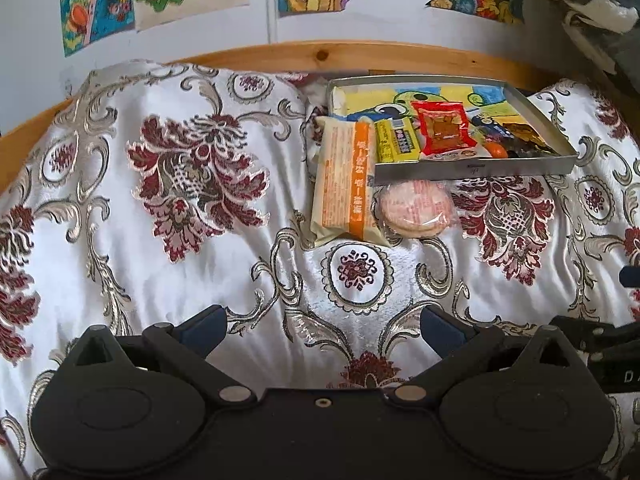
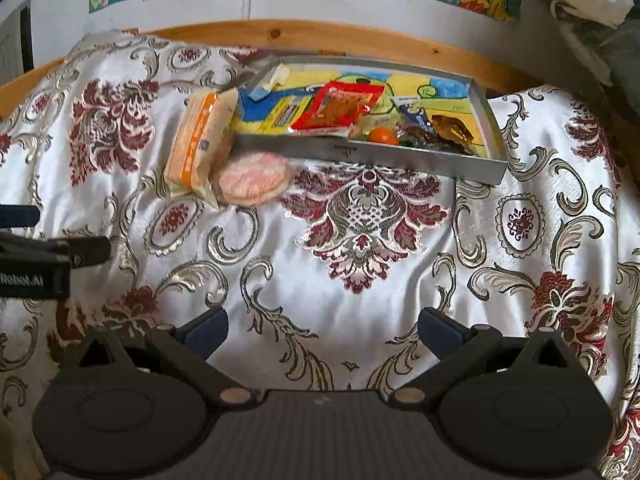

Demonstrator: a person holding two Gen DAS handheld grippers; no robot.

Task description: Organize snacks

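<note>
Snacks lie partly sorted: in the left wrist view an orange-striped packet (image 1: 346,178) leans on the corner of the metal tray (image 1: 472,170) on the bed, and a round wrapped biscuit (image 1: 414,208) sits just below the tray's front wall. The left gripper (image 1: 322,326) hangs back, jaws wide and empty. Approach the biscuit low and lift it clear of the wall.

In the right wrist view the right gripper (image 2: 322,326) is likewise wide and empty. Open bedspread (image 2: 360,300) gives room; the tray's left half looks least crowded, probably.

The tray (image 1: 472,170) rests on the bedspread (image 1: 180,264) (headboard (image 1: 320,54) behind). A long packet (image 1: 344,184) leans at its left; a round snack (image 1: 412,210) lies before it.
</note>
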